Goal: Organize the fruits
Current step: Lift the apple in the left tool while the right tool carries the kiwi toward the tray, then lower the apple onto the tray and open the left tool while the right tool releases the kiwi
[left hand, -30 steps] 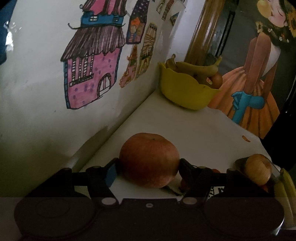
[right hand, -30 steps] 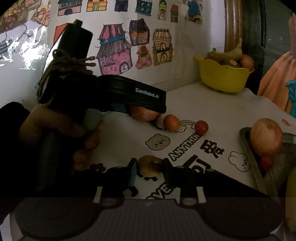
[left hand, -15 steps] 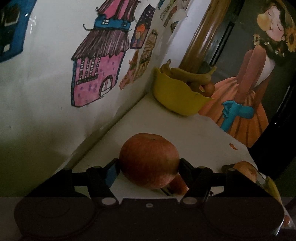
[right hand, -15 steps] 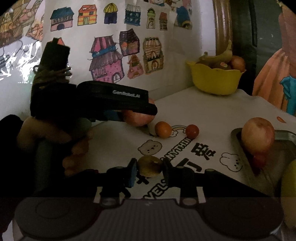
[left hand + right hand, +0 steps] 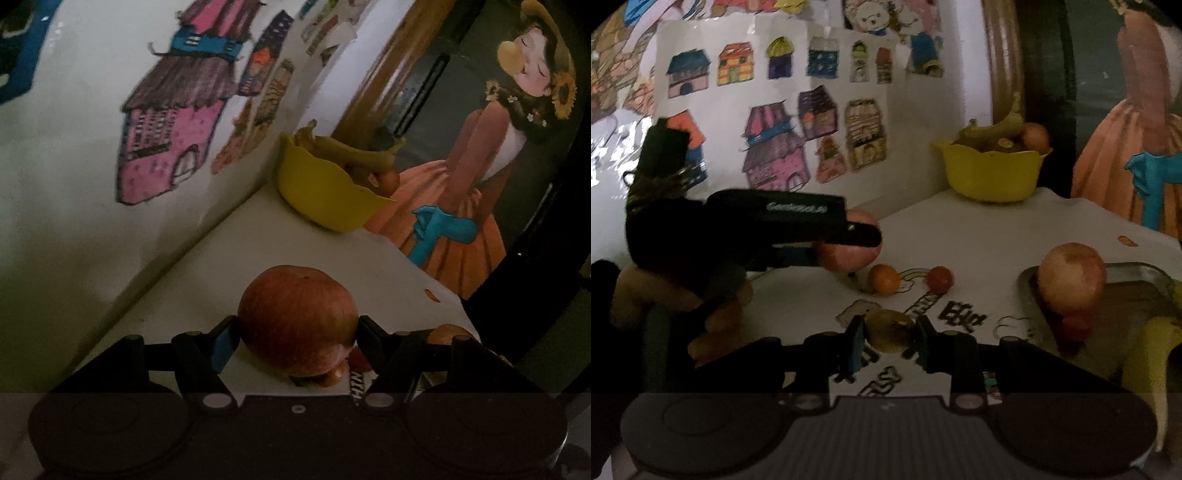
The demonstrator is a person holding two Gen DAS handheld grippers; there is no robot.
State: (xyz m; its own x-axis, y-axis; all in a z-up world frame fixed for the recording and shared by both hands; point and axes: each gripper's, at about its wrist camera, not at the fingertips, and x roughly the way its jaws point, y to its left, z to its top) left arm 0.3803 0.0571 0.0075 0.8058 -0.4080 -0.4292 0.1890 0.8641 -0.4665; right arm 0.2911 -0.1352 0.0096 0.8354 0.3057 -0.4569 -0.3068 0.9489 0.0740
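The left gripper (image 5: 297, 332) is still clamping the big apple (image 5: 298, 325), tilting since before; the right gripper (image 5: 888, 341) is still pinching a small brownish fruit (image 5: 890, 329), lifting slightly.

The left gripper (image 5: 297, 332) is clamped on a big red apple (image 5: 297, 321) and tilted slightly downward. The right gripper (image 5: 889, 338) is closed on a small brownish fruit (image 5: 890, 329). The left gripper's handle is grasped by a hand (image 5: 679, 306).
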